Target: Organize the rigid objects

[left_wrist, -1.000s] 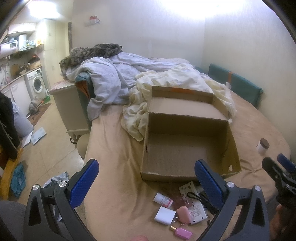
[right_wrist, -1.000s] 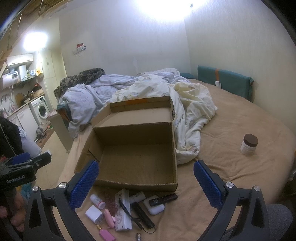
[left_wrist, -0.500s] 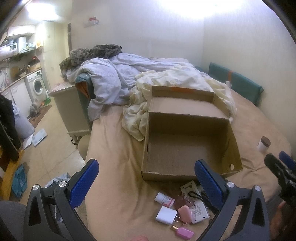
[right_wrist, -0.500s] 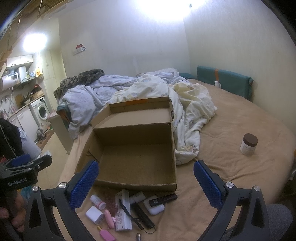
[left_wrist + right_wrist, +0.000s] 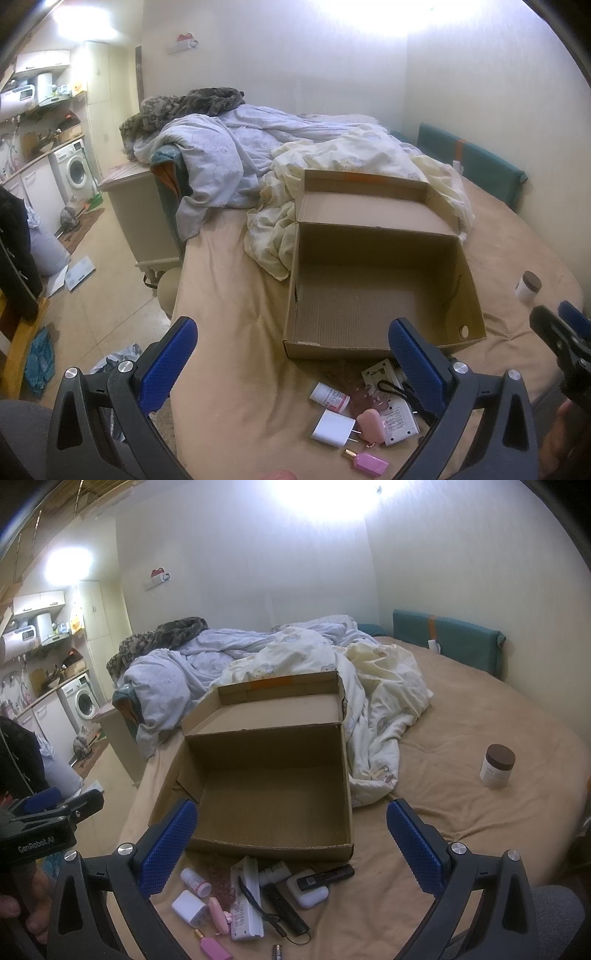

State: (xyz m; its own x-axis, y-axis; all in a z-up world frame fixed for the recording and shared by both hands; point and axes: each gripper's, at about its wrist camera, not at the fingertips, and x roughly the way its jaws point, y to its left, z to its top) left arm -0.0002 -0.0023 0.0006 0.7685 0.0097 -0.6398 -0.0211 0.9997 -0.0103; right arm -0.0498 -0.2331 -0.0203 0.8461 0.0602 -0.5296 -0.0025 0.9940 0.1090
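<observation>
A: How far along does the tidying look?

B: Hardly begun, I'd judge. The cardboard box (image 5: 273, 805) sits on the bed (image 5: 461, 812) with its lid flap back, and its floor shows bare corrugated card, nothing inside.

A: And the things to sort?

B: All loose on the bed at six o'clock from the box, just beside its near wall. There's a white pill bottle (image 5: 195, 881), a white plug adapter (image 5: 189, 908), a pink case (image 5: 218, 919), a pink perfume bottle (image 5: 213, 949), a white power strip (image 5: 245, 901), a white earbud case (image 5: 308, 890) with a black stick-like device (image 5: 325, 877) lying across it, and a black device with a cord (image 5: 286, 910).

A: Anything elsewhere?

B: A brown-lidded jar (image 5: 496, 766) stands well apart at three o'clock from the box, upright.

A: What are the hands doing?

B: The left gripper (image 5: 291, 363) and the right gripper (image 5: 291, 843) both hover above the pile, fingers spread wide, holding nothing.

A: So what's left?

B: Everything, it seems: each item needs picking up and placing in the box, the jar probably last.
</observation>
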